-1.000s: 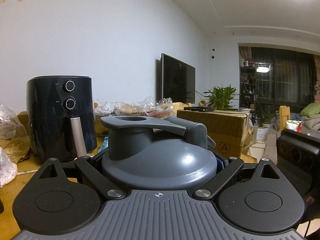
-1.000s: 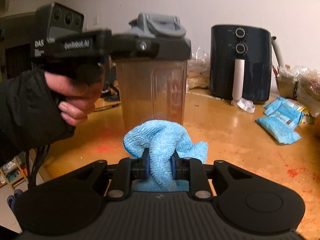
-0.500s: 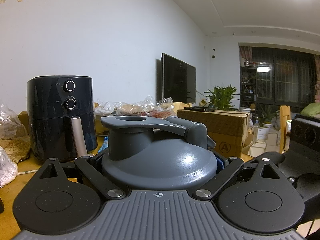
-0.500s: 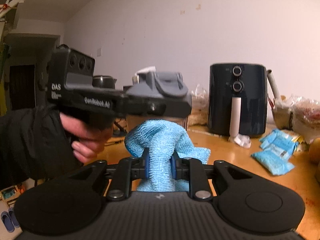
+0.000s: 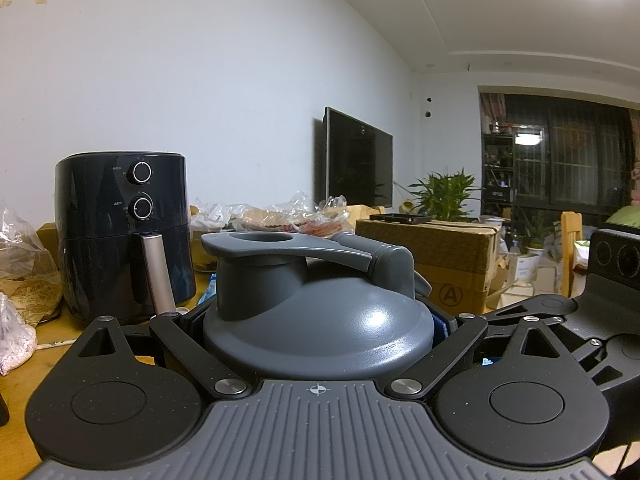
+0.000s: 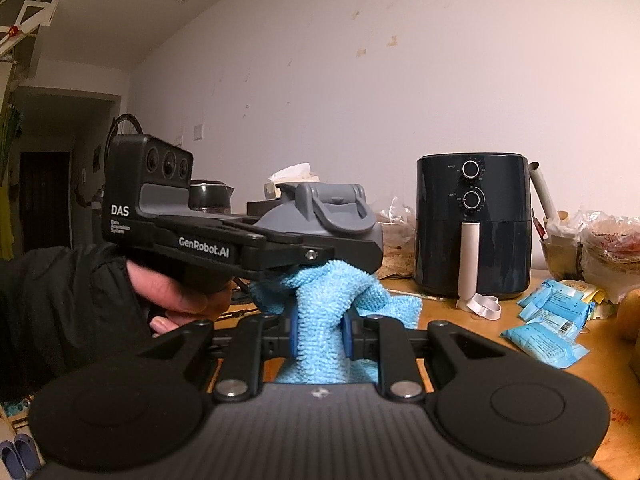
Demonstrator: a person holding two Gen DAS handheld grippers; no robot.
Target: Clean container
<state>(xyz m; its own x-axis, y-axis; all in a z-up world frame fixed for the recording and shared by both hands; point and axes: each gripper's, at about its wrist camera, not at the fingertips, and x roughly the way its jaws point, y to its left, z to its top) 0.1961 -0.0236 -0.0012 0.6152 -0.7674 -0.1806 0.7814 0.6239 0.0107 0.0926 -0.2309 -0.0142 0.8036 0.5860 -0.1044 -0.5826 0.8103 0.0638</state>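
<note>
Left wrist view: my left gripper (image 5: 318, 320) has its jaws clamped on the grey lid (image 5: 320, 320) of the container, one finger on each side of it. The lid fills the space between the jaws, its spout and flip cap sticking up above them. Beyond the jaws to the left stands a black air fryer (image 5: 124, 232) on the wooden table (image 5: 24, 364). Straight ahead past the lid are plastic bags of food (image 5: 288, 216), a cardboard box (image 5: 436, 256) to the right, a dark TV (image 5: 356, 160) on the wall. The right gripper's body (image 5: 600, 280) pokes in at the far right edge.

Right wrist view: my right gripper (image 6: 319, 330) has its jaws pinched nearly together on a blue cloth (image 6: 326, 312), bunched between the blue pads (image 6: 293, 330). The cloth's top touches the underside of the lid just ahead of the jaws. The left gripper (image 6: 320, 254) crosses in front from the left, held by a hand (image 6: 176, 296) in a black sleeve (image 6: 60, 312), gripping the lid (image 6: 332, 216). The container's body below the lid is hidden by cloth, can't tell more. Right of the jaws: air fryer (image 6: 474, 224), blue packets (image 6: 548, 320) on the table (image 6: 452, 312).
</note>
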